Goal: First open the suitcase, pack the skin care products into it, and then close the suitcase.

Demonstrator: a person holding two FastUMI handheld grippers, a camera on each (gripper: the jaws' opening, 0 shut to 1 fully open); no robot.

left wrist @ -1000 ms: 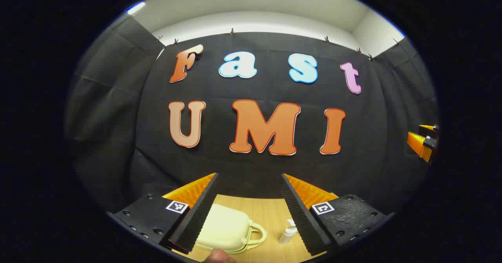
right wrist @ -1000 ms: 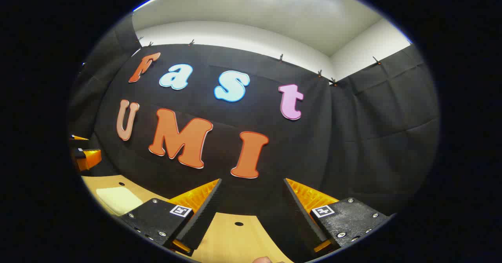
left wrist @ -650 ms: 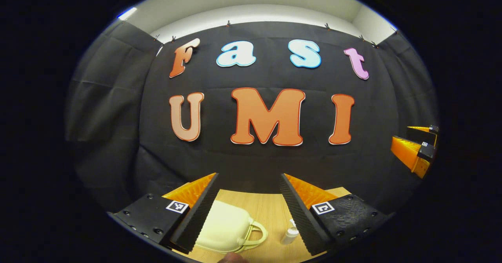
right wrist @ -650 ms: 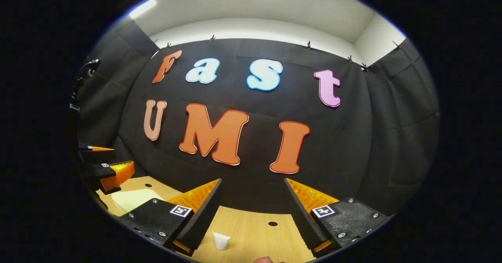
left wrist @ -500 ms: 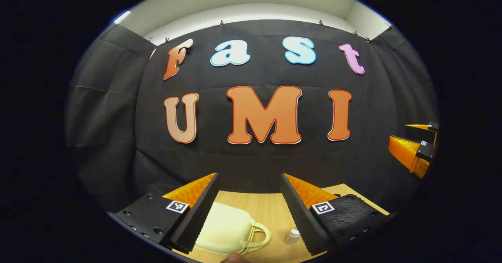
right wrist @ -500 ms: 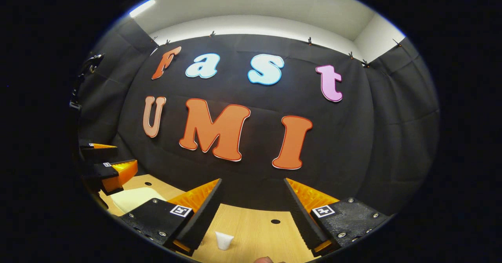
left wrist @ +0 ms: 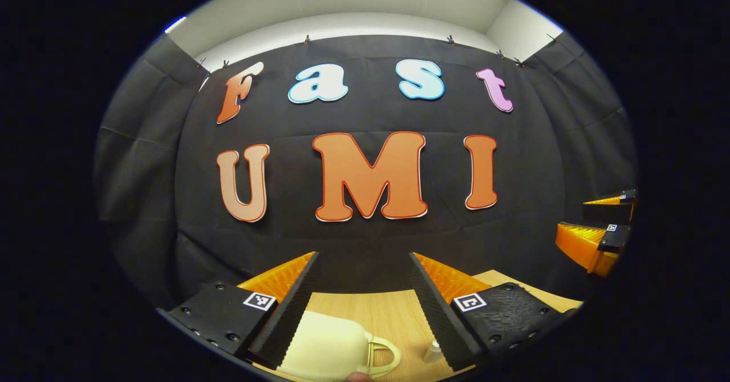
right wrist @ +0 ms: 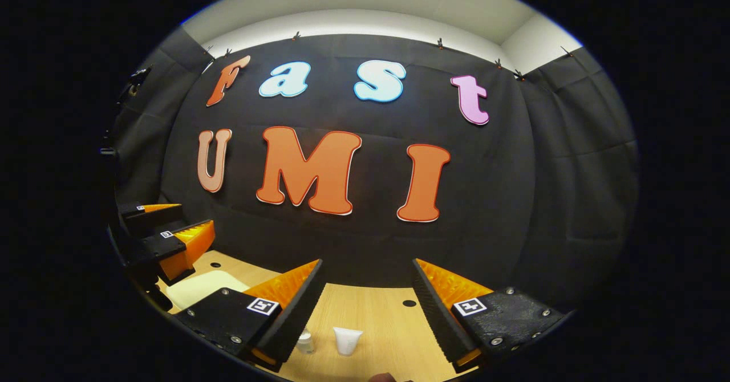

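The small pale-yellow hard suitcase with a loop handle (left wrist: pixel 328 348) lies shut on the light wooden desk (left wrist: pixel 388 313). It sits low and a bit to the left between the fingers of the left tongs (left wrist: pixel 364 305), close below them. Its handle points to the right, toward a little clear bottle (left wrist: pixel 432 352) that stands just beside the inner edge of the right finger. The left tongs are spread wide and hold nothing.

The right tongs (right wrist: pixel 365 308) are also spread wide and hold nothing. Just below them stands a small white tube on its cap (right wrist: pixel 347 340), with the clear bottle (right wrist: pixel 305 341) to its left. The suitcase (right wrist: pixel 197 288) lies far off to the left here, under the other tongs (right wrist: pixel 171 236).

So the left tongs look nearer to the suitcase, and the right tongs nearer to the tube. Opening the case seems to be the first job.

I can read no label on the bottle or the tube.
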